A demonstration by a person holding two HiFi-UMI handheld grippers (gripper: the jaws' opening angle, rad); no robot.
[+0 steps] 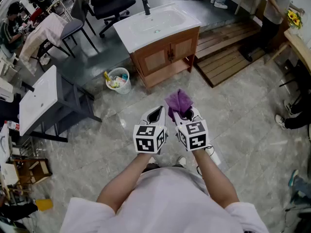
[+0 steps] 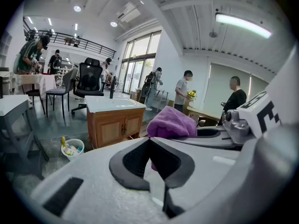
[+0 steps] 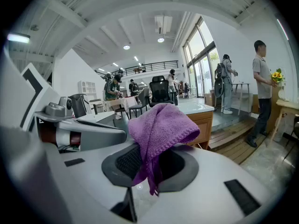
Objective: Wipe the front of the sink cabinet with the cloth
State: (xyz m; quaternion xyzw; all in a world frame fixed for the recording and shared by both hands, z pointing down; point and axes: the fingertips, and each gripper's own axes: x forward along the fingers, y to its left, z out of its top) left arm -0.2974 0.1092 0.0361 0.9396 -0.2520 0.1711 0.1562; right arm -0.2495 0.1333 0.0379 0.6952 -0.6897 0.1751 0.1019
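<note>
Purple cloth (image 3: 161, 122) hangs crumpled, pinched by fingers of right gripper (image 3: 152, 148); left gripper (image 2: 150, 146) fingers closed, empty.

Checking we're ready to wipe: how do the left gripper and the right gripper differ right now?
Load: the right gripper is shut on the purple cloth; the left gripper is shut on nothing.
Look: the cloth drapes over the right gripper's tips and hides them in the head view; the left gripper's tips show bare.
Shared: both are held side by side, pointing toward the sink cabinet and not touching it.
</note>
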